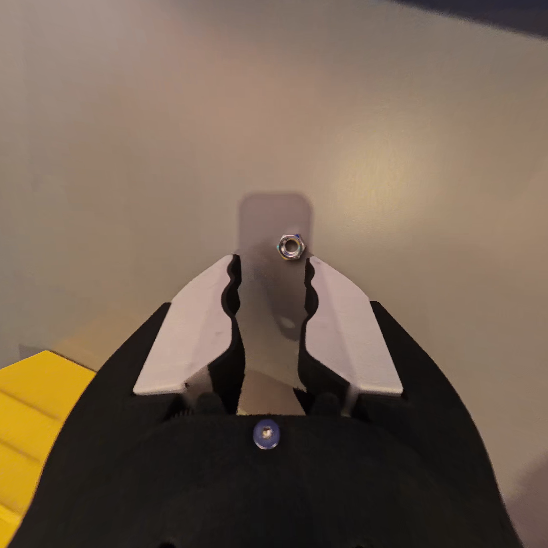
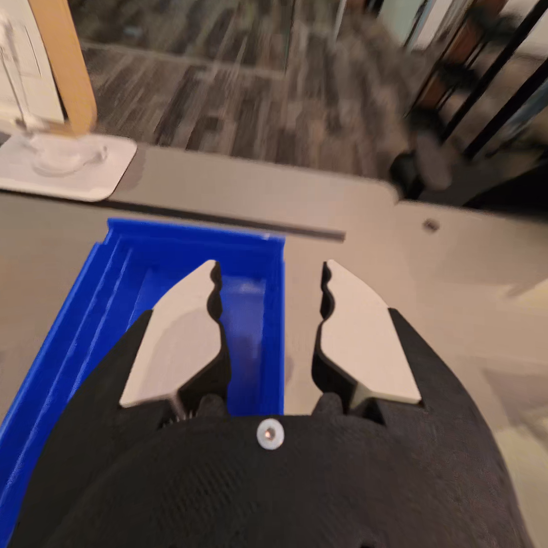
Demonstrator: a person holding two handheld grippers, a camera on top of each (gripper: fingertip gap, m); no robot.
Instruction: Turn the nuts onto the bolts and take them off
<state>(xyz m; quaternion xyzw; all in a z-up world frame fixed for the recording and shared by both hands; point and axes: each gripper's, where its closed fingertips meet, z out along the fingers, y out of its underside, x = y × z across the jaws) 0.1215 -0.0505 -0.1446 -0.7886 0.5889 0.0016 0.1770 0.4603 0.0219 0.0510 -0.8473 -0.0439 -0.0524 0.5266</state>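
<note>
A small silver hex nut [image 1: 289,247] lies flat on the pale table, just beyond my left gripper's right fingertip. My left gripper [image 1: 271,261] is open and empty, hovering over the table and casting a dark shadow around the nut. My right gripper [image 2: 271,265] is open and empty, held above a blue plastic bin [image 2: 118,296]; its left finger is over the bin and its right finger is over bare table. The part of the bin's floor that shows holds nothing. No bolt shows in either view.
A yellow bin [image 1: 35,415] sits at the lower left of the left wrist view. In the right wrist view, a white pad with a clear stand [image 2: 68,166] is at the far left, the table's far edge [image 2: 267,181] is ahead, and dark floor and black frame legs [image 2: 459,103] lie beyond. My right fingertips sit around 40 cm from my left ones.
</note>
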